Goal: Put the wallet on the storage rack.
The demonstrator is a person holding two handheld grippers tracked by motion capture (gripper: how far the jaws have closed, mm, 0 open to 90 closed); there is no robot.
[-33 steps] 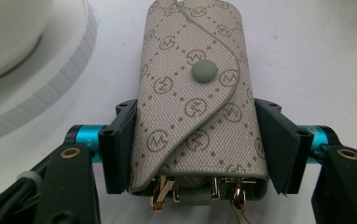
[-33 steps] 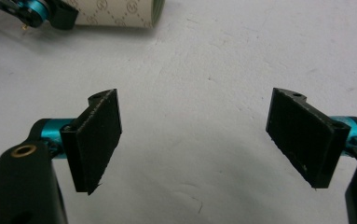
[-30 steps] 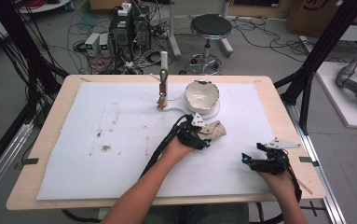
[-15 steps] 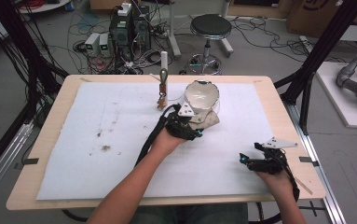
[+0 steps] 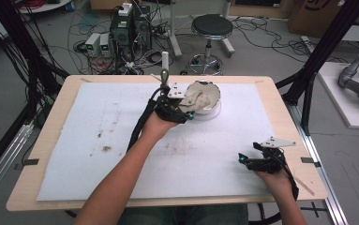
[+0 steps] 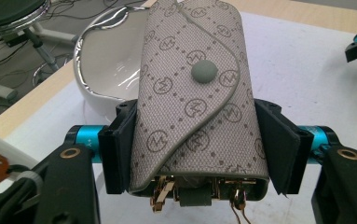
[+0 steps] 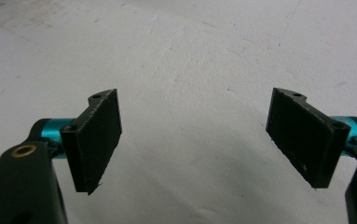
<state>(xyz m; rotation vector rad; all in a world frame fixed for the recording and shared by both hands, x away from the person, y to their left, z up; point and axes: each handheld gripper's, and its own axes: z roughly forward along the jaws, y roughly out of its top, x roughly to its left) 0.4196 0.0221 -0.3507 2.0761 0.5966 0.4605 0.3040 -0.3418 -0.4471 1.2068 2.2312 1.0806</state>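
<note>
gripping the key pouch [image 6: 195,107] at the bowl [image 6: 106,74] rim, left claw [image 5: 186,105]; right claw [image 7: 197,140] wide.

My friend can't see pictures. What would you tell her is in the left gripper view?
A grey patterned key pouch with a round snap button is squeezed between the two black jaws of the left gripper. Behind it, on the white table cover, sits a shiny white bowl, and gold key hooks hang from the pouch's bottom edge.

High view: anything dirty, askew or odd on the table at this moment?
Yes: dark smudges and crumbs stain the white sheet left of centre. Otherwise things look orderly: the left gripper holds a patterned key pouch squarely, beside the white bowl.
</note>
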